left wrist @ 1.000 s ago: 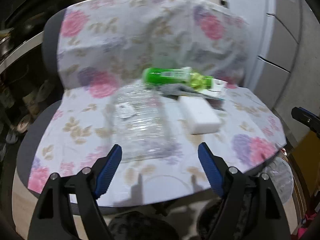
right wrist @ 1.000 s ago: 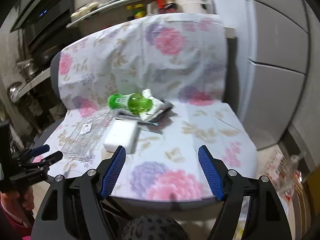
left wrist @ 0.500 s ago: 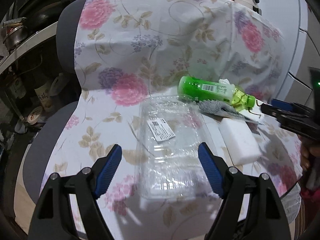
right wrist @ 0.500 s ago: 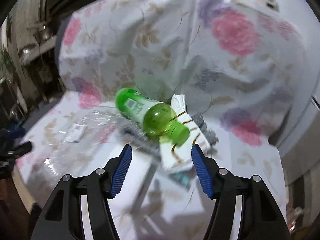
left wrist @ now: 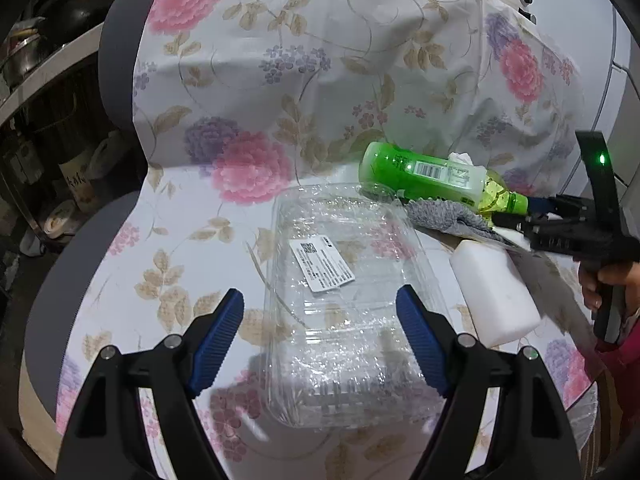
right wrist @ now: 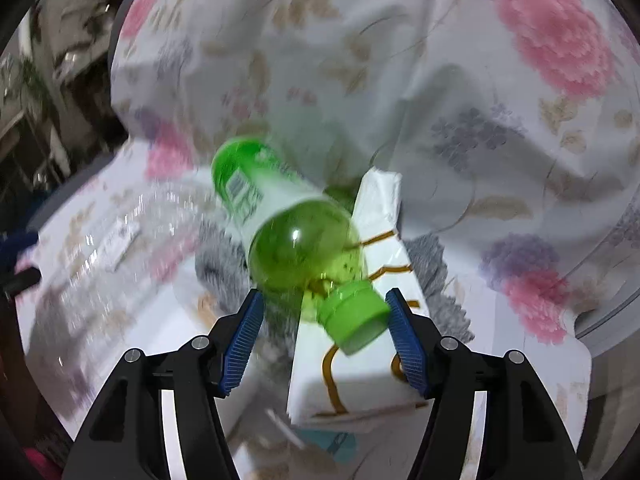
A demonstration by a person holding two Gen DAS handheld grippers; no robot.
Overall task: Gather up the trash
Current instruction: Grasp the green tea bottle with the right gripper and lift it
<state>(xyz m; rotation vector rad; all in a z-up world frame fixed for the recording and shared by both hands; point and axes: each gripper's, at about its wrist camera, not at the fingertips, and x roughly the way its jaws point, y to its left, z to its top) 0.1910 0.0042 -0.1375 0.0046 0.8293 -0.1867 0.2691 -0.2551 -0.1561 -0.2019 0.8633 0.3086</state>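
While nothing is yet collected, we find our right gripper [right wrist: 325, 318] spread about the cap of the green bottle [right wrist: 288, 236], which lies on a white packet [right wrist: 360, 344] and grey cloth [left wrist: 444, 216]. Our left gripper [left wrist: 320, 336] gapes over the clear plastic tray [left wrist: 344, 280]. A white block [left wrist: 494, 296] crowds both on the flowered chair cover [left wrist: 280, 80].
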